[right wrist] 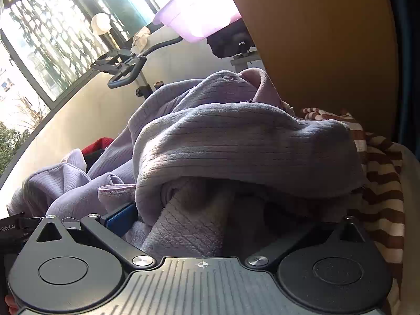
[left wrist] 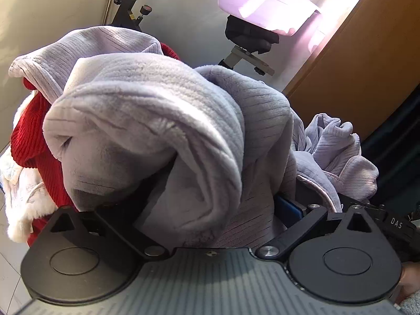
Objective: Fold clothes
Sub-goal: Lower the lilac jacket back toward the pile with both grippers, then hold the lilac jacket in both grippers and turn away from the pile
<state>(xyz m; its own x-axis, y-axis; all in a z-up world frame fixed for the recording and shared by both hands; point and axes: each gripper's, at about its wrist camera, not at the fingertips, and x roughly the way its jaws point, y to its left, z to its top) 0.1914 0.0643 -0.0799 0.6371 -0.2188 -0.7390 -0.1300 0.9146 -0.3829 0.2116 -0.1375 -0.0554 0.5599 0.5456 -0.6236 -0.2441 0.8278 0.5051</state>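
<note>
The lilac fleece garment (left wrist: 162, 120) lies bunched and heaped, draped over both grippers, near the red knit (left wrist: 29, 136) on the far left and the striped cloth (right wrist: 380, 173) on the right. Left gripper (left wrist: 207, 210) and right gripper (right wrist: 210, 215) are buried in its folds, likely to lift it; fabric hides the jaws, so I cannot tell whether either grips it.
</note>
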